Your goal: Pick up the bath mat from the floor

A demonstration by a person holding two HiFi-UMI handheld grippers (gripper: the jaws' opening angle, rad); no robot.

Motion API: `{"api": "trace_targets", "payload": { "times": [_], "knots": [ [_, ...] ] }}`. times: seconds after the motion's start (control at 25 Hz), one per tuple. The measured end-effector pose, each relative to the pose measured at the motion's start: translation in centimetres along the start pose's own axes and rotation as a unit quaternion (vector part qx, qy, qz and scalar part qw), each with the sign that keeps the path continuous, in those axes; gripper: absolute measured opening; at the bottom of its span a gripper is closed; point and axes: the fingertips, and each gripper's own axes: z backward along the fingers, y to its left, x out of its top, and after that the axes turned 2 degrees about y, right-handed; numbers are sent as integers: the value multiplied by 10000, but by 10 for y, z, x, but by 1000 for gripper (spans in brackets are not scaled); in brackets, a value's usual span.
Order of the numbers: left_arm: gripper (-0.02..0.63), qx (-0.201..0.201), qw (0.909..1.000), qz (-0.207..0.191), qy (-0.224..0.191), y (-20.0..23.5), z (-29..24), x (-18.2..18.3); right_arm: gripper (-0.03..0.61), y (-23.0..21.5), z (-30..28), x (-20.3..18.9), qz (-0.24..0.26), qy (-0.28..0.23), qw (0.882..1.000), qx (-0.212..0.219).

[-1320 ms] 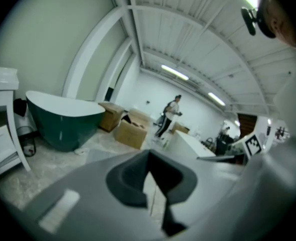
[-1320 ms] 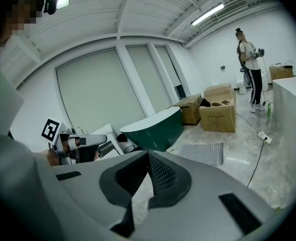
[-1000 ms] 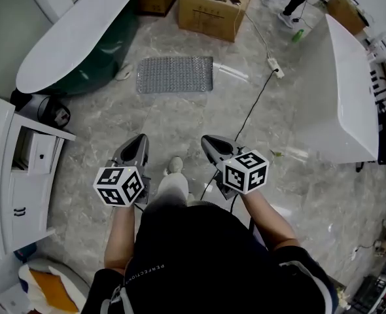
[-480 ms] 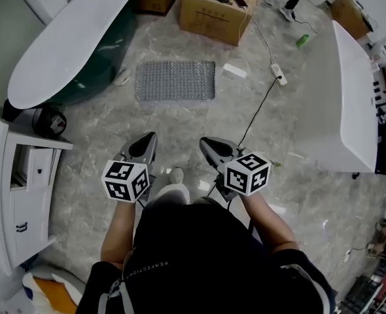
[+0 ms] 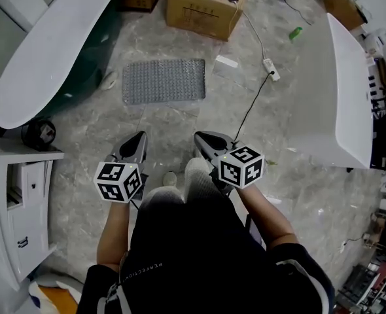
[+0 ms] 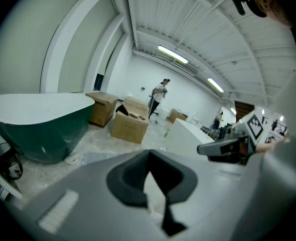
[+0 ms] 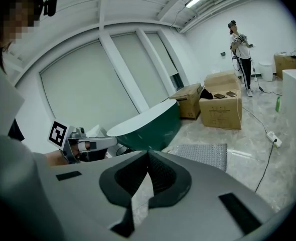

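The mat [image 5: 163, 80] lies flat on the floor [image 5: 180, 120], well ahead of both pairs of jaws and roughly on the line between them, its long near edge set across their path. The left gripper [image 5: 139, 138] and right gripper [image 5: 203, 138] are side by side, tilted down towards it. Each is clenched tip to tip with nothing in its grip, so the step in hand, as I judge it, is the approach. To do it well, the person should close the gap first, then part both pairs of jaws before they reach the near edge, not on top of it. The mat looks thin, knobbly and probably limp, lying tight to the floor. So one pad should slide under the edge near each corner while the other comes down on top. Pinching both corners together should keep it from folding. A cable [image 5: 252, 110] trails just right of the right jaws and is worth avoiding. The tub [image 5: 49, 51] stands left of the left jaws.
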Motion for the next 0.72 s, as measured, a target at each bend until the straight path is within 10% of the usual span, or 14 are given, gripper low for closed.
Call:
{"api": "trace_targets", "payload": {
  "times": [0.72],
  "knots": [
    [3,476,9964,676,-190,-49,-195,65,-1,-210,-25,85,507,698,9960,248]
  ]
}}
